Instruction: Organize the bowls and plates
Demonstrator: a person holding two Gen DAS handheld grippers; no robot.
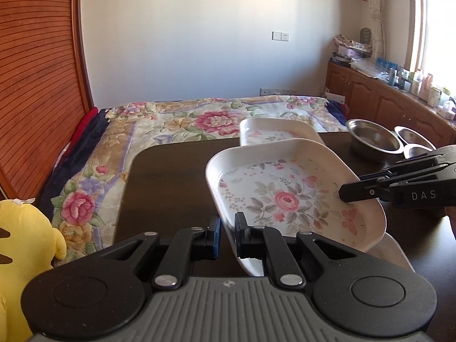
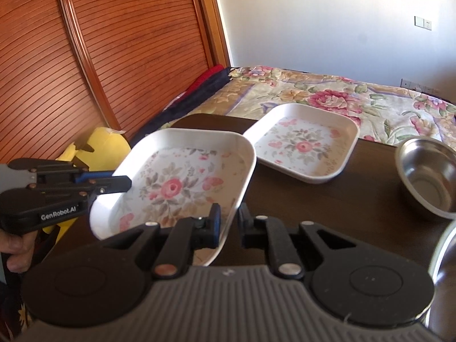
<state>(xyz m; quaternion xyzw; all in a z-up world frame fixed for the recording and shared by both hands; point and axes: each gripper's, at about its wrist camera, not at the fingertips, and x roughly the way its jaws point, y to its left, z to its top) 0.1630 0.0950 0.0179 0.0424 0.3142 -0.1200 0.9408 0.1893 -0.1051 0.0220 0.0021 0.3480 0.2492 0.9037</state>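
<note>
Held mid-frame above the counter (image 2: 327, 199): flowered plate (image 1: 285, 193), tilted, rim straddled by left tongs (image 1: 227, 232) and right tongs (image 2: 229, 222), neither visibly clenched. Risk of slipping onto the plate (image 1: 396, 250) beneath, given loose grips.

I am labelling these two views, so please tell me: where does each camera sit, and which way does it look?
Left wrist: sits on the left gripper, looking over the lifted floral plate towards the bed; the right gripper enters at the right.
Right wrist: sits on the right gripper, facing the wardrobe; the left gripper and a hand show.
Shared: lifted plate, far plate, steel bowl, dark table.
</note>
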